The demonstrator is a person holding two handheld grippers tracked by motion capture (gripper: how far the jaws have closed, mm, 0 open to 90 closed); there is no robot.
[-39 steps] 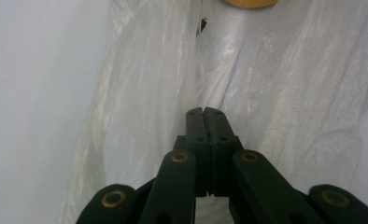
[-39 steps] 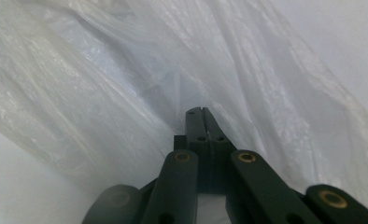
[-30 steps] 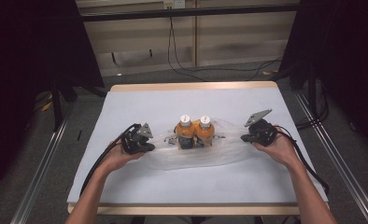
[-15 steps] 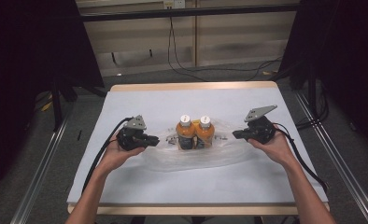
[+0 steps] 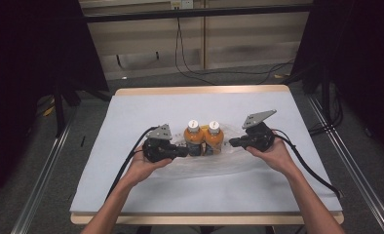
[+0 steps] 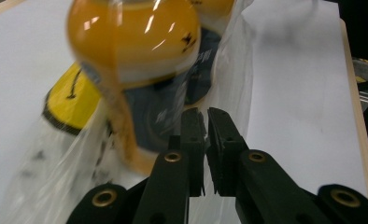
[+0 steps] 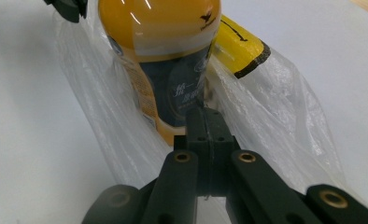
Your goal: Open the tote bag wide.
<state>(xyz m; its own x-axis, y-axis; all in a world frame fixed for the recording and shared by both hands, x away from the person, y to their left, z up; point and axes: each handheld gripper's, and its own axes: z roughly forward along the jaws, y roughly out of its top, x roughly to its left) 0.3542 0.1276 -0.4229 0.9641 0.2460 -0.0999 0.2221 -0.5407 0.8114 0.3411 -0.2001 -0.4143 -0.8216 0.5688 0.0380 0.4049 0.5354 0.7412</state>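
Both grippers are pinching the edges of a thin clear plastic bag (image 5: 200,163) mid-table: left gripper (image 6: 205,140) jaws nearly together on the film after just closing a bit further, right gripper (image 7: 205,122) jaws pressed tight on it. Two round, glossy orange bottles (image 5: 203,139) with white caps stand upright in the bag, a flat yellow packet (image 7: 240,44) behind them. Risk as I see it: the slick film slips from the looser left pinch or tears under load, and the top-heavy bottles tip or roll out.
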